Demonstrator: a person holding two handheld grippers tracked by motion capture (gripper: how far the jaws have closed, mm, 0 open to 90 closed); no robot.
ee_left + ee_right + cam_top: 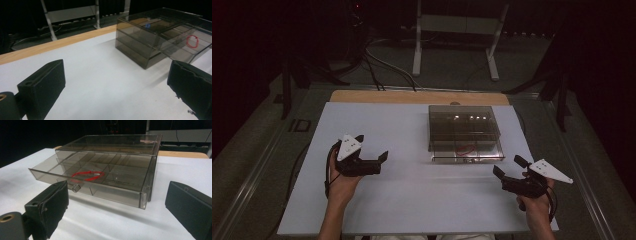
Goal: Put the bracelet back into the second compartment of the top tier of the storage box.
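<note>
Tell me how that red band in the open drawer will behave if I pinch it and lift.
The red band looks like a thin loop lying flat, so it is probably floppy and very light. It may sag or slip from wide jaws. It sits in a compartment of the drawer, whose dividers could crowd the right gripper.

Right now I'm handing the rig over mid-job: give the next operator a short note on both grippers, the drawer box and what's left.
Left gripper: open, holding nothing, low over the white table, left of the box.
Right gripper: open, holding nothing, just off the box's front right corner.
Smoked clear drawer box: mid-table towards the far edge. Its drawer is pulled part-way out towards you, with a red loop lying in one front compartment.
Done: drawer is open, loop is inside.
Left: probably closing the drawer by its front knob; neither gripper touches it yet.
</note>
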